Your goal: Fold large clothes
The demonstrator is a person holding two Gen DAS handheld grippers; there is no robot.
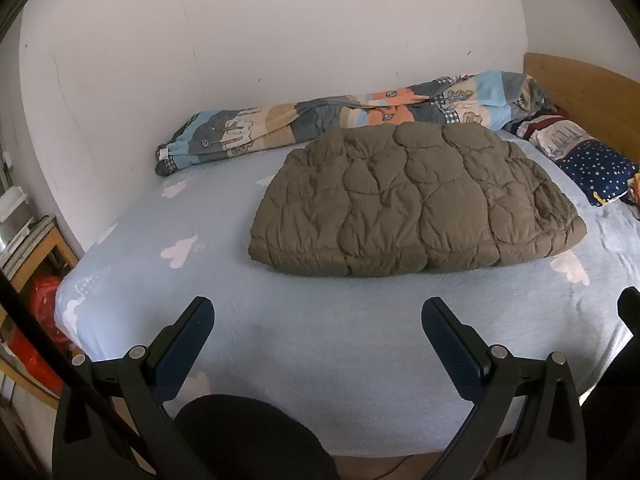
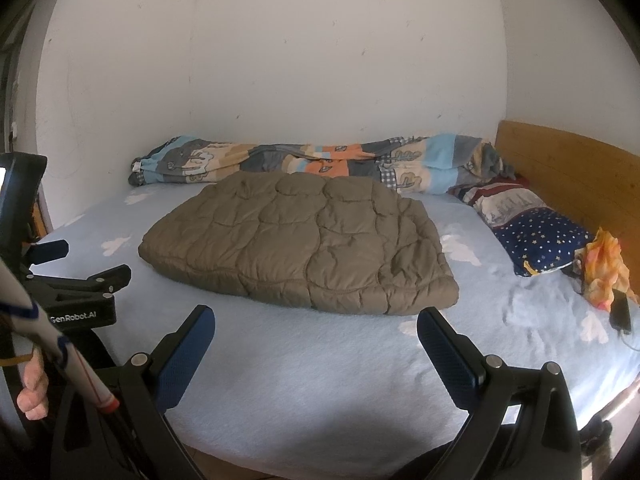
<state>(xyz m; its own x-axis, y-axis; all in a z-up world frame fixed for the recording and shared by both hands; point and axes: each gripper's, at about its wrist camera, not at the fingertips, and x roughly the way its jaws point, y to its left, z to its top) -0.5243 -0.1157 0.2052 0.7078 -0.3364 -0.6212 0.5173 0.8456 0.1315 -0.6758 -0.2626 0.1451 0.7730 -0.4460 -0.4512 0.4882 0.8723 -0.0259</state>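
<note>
My left claw hung wide open over the near edge of the bed, gripping nothing, and my right claw was just as wide and just as empty. The olive quilted jacket lay folded into a thick pad in the middle of the pale blue sheet, well clear of both claws. Behind it, a patterned duvet ran bunched along the wall. A starry pillow sat by the wooden headboard, with something orange beside it, possibly a crumpled cloth.
</note>
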